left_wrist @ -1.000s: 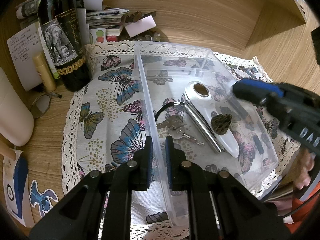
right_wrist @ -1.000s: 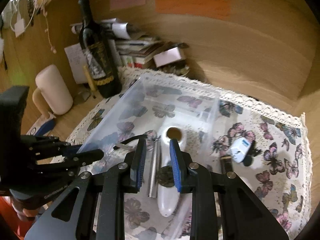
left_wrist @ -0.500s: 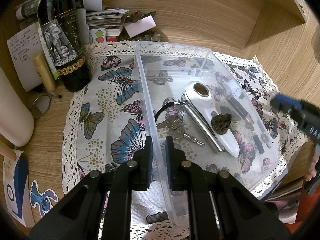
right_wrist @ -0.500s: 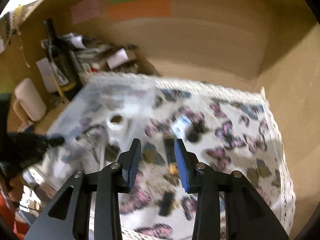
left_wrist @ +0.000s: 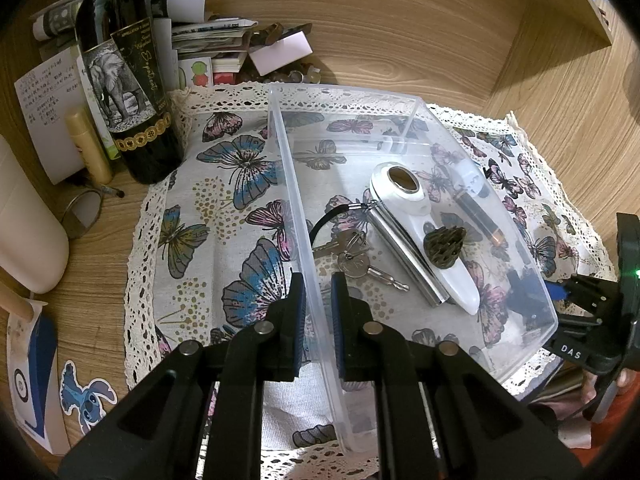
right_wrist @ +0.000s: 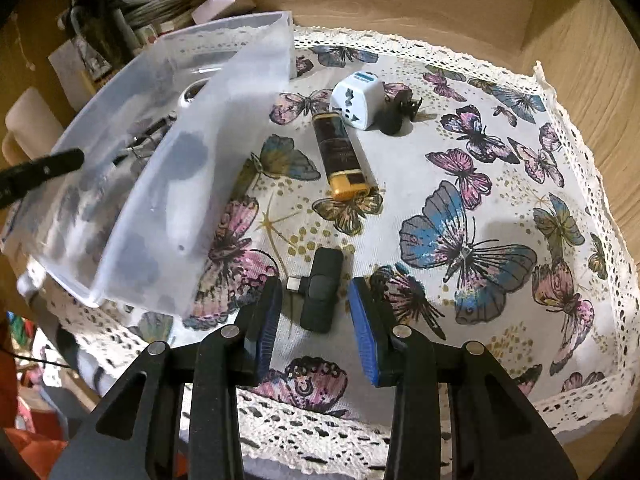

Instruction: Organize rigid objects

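A clear plastic bin (left_wrist: 404, 124) (right_wrist: 216, 120) stands on the butterfly cloth. It holds a white handheld device (left_wrist: 424, 224), a steel bar (left_wrist: 404, 256), keys (left_wrist: 352, 260) and a small dark cone (left_wrist: 444, 242). My left gripper (left_wrist: 318, 300) is shut on the bin's left wall. My right gripper (right_wrist: 316, 308) is open, its fingers on either side of a small black adapter (right_wrist: 322, 294) lying on the cloth outside the bin. A gold-and-black lighter (right_wrist: 340, 156), a white travel plug (right_wrist: 358, 98) and a black clip (right_wrist: 398, 114) lie further off.
A wine bottle (left_wrist: 124, 76), stacked papers (left_wrist: 208, 40), a cream cylinder (left_wrist: 24, 216) and a small mirror (left_wrist: 82, 214) stand left of and behind the bin. Wooden walls close the back and right. The cloth's lace edge (right_wrist: 340, 436) hangs over the near edge.
My right gripper has left the bin, swung right and down over the cloth, and opened wider around the black adapter. My left gripper has kept its hold on the bin wall.
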A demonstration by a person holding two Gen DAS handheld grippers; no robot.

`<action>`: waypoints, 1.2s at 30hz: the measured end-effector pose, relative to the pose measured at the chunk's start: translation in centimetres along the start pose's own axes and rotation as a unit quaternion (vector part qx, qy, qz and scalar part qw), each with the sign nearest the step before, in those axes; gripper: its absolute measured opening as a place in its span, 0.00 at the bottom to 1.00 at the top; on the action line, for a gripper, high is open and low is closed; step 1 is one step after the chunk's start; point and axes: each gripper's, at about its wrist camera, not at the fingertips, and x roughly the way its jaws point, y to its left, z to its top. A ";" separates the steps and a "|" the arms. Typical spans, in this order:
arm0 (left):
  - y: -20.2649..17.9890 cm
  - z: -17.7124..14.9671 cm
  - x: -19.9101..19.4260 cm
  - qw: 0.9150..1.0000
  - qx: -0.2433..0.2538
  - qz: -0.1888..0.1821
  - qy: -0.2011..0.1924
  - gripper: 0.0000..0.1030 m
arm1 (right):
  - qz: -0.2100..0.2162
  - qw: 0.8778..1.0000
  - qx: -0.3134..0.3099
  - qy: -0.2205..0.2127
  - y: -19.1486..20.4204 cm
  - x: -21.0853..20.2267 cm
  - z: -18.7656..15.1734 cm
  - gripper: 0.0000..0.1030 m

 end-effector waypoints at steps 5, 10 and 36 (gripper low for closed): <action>0.0 0.0 0.0 1.000 0.000 0.000 0.000 0.11 | -0.014 1.000 -0.012 -0.009 0.3 -0.3 0.2 0.24; 0.0 0.0 0.0 1.000 0.000 0.000 0.000 0.11 | -0.016 0.999 -0.009 -0.030 0.2 -1.5 0.9 0.24; 0.0 -0.1 0.0 1.000 -0.001 0.000 -0.001 0.11 | 0.043 0.984 -0.067 -0.158 6.2 -6.7 7.7 0.24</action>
